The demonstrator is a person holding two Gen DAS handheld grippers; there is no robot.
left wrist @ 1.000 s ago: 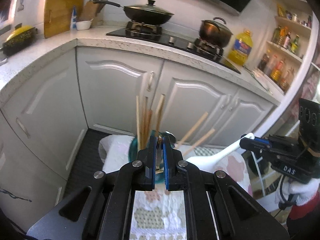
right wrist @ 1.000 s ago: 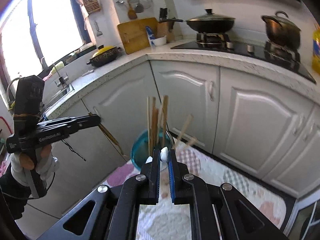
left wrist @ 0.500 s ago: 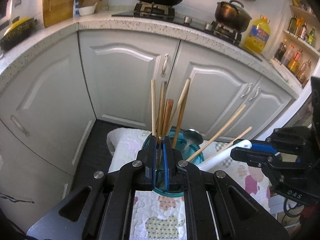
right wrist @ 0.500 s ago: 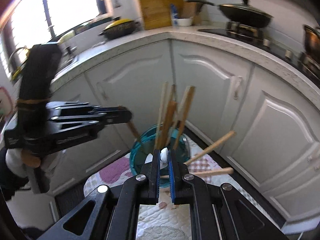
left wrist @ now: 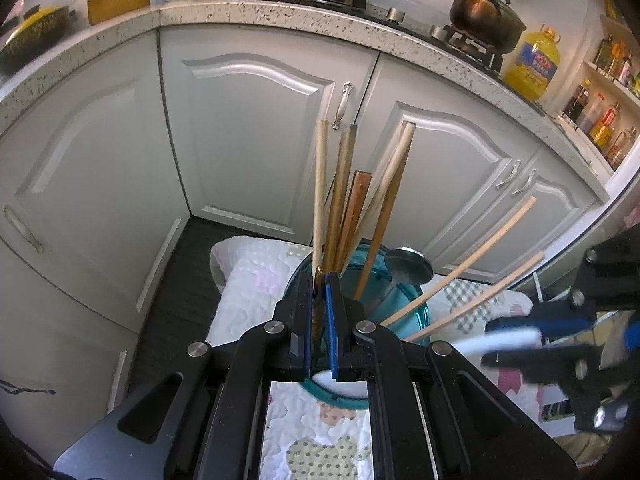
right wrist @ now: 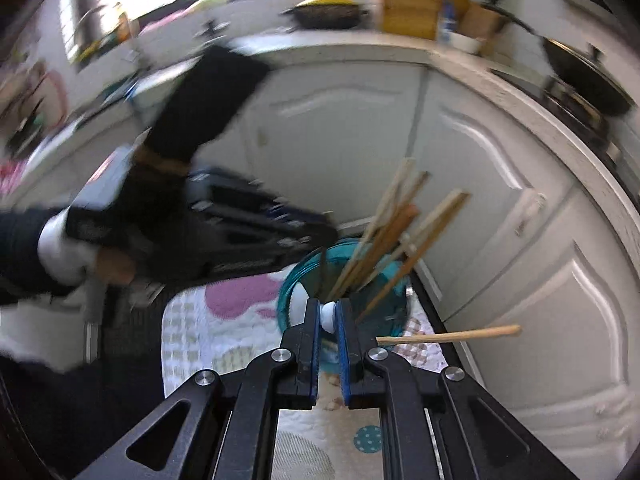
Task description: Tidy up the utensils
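Observation:
A teal glass holder (left wrist: 418, 307) stands on a quilted cloth (left wrist: 248, 280) with several wooden chopsticks (left wrist: 340, 200) upright in it, a metal spoon (left wrist: 410, 266), and two chopsticks (left wrist: 472, 264) leaning out to the right. My left gripper (left wrist: 319, 280) is shut on a thin brown utensil (left wrist: 319, 300) at the holder's near rim. My right gripper (right wrist: 328, 312) is shut on a white spoon (right wrist: 327, 314) just before the holder (right wrist: 292, 280). In the left wrist view the right gripper (left wrist: 536, 334) holds the white spoon (left wrist: 500, 340) at the right. In the blurred right wrist view the left gripper (right wrist: 324, 236) hangs over the holder.
Grey cabinet doors (left wrist: 260, 140) stand behind the holder under a speckled counter (left wrist: 280, 12) with a hob, a wok and a pot (left wrist: 486, 16). An oil bottle (left wrist: 528, 68) and bottle shelves are at the right. A gloved hand (right wrist: 60, 248) holds the left gripper.
Both grippers have sunk toward the teal holder, which now sits close under their tips. The right wrist view has rolled, and the left gripper now lies close beside the right one.

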